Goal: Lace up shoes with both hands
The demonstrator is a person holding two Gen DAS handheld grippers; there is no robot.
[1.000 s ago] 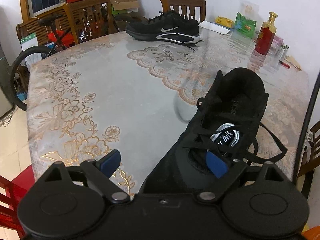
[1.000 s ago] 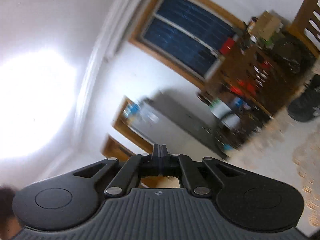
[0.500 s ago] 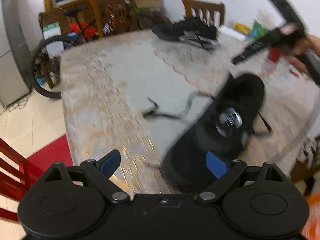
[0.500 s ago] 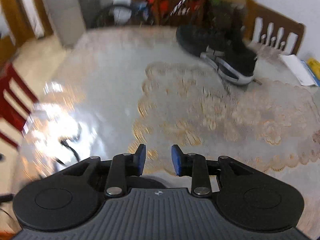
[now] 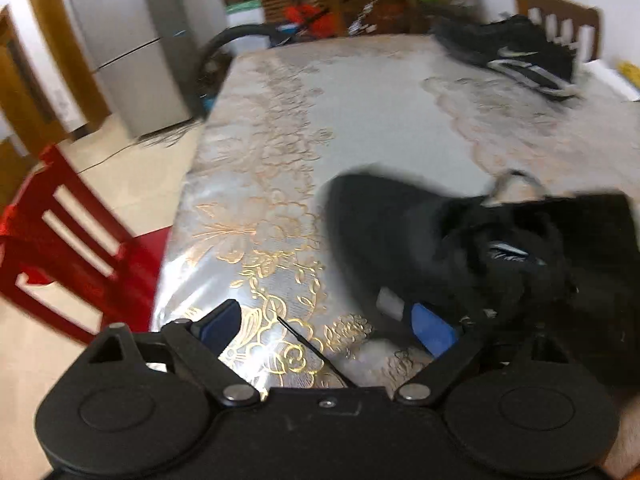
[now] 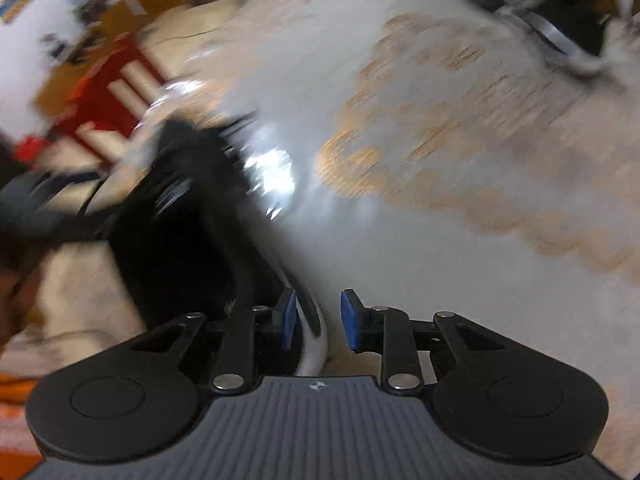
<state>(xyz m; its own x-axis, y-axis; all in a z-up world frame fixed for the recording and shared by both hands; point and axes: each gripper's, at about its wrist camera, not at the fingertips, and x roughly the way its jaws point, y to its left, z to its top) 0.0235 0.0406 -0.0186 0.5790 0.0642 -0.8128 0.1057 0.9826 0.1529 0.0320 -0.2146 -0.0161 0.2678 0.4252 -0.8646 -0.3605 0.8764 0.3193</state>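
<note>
We hold the left gripper (image 5: 326, 326) spread wide and empty, the right gripper (image 6: 318, 320) part open and empty, beside the near shoe (image 5: 420, 240) on the table (image 5: 360, 120). Its laces (image 5: 516, 256) are too blurred to judge. If we close in haste we may pinch the tongue or drag the shoe.

floral table (image 5: 288, 128), near shoe (image 5: 400, 232), far shoe (image 5: 520, 52)

A home dining room: a worktop under a glossy gold-flowered tablecloth (image 5: 256, 216), a red wooden chair (image 5: 76, 248) at its left edge, a grey two-door fridge (image 5: 132, 48), beige floor tiles.
</note>
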